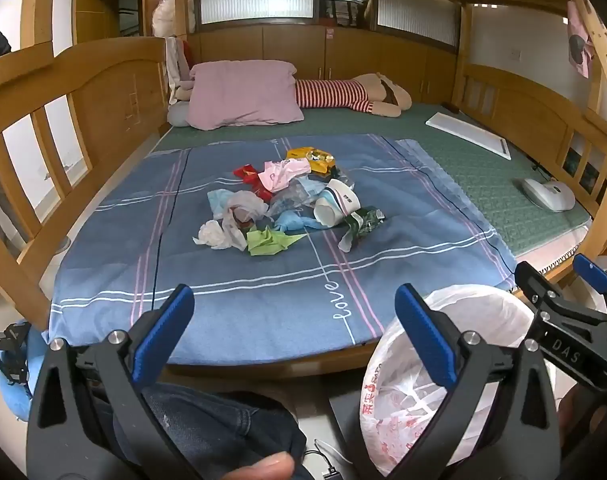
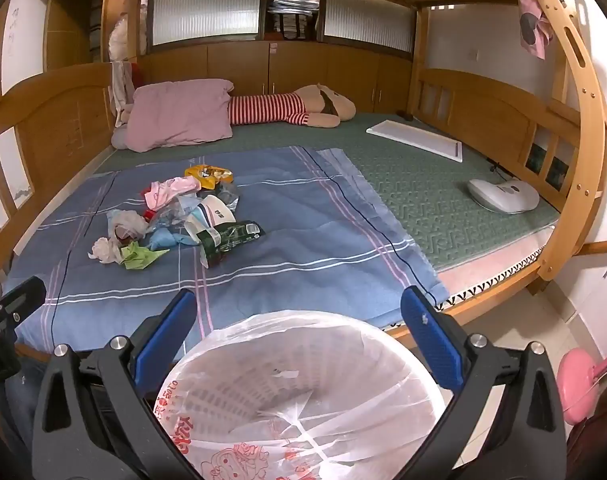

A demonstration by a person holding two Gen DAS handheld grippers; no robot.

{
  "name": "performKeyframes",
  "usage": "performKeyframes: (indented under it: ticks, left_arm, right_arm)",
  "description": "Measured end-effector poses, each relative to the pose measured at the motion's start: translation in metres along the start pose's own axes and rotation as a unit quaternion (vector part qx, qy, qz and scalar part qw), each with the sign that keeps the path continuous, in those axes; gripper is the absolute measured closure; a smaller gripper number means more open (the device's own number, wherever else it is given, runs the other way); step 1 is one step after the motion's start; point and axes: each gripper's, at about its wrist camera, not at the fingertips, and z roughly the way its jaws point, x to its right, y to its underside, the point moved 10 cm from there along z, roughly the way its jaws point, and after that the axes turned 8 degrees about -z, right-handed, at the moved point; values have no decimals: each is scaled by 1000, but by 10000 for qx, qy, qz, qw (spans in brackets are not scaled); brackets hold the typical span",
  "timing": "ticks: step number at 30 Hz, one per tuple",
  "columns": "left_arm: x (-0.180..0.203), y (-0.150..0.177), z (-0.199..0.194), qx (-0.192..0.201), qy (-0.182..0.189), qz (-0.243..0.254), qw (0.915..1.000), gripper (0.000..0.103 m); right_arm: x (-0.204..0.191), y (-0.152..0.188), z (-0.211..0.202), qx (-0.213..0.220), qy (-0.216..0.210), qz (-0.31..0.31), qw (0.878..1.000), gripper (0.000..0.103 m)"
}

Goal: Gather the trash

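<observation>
Jaws on both tools stood spread wide and held nothing. Seen from its own camera, the left gripper [image 1: 293, 334] hung over the near edge of the bed [image 1: 263, 320], with the person's jeans-clad leg [image 1: 207, 420] below it. The right gripper [image 2: 299, 332] hovered above the bin [image 2: 303, 396], a basket lined with a thin white plastic bag printed in red, which stood on the floor just beside the foot of the bed.

All the rubbish still lay on the blue checked sheet [image 2: 303, 248], well apart from either tool. The trash pile [image 1: 283, 200] sat near the middle of that sheet: a crushed paper cup [image 1: 337, 202], a green folded paper [image 1: 269, 242], a white crumpled tissue [image 1: 209, 234], a pink wrapper [image 1: 283, 174], a yellow snack packet [image 1: 311, 158] and a dark green wrapper [image 1: 363, 222], among other scraps of film and foil.

As far as the liner could be seen, nothing lay inside the bin, so the job appeared to be at its very start. Every piece was yet to be lifted and dropped in. The nearest pieces, the green paper and the tissue, looked the likeliest first picks.
</observation>
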Motion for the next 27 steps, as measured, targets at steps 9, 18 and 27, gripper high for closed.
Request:
performKeyframes:
  ticks: [9, 18, 27]
  left_arm:
    - [0, 1, 0, -31, -13, 9, 10000, 3]
    - [-11, 1, 5, -129, -35, 8, 9999, 3]
    - [-6, 1, 4, -128, -56, 33, 9999, 3]
  right_arm:
    - [-1, 1, 1, 1, 42, -59, 10000, 3]
    - [-2, 1, 2, -35, 63, -42, 10000, 3]
    - [0, -1, -2, 57, 115, -72, 9999, 3]
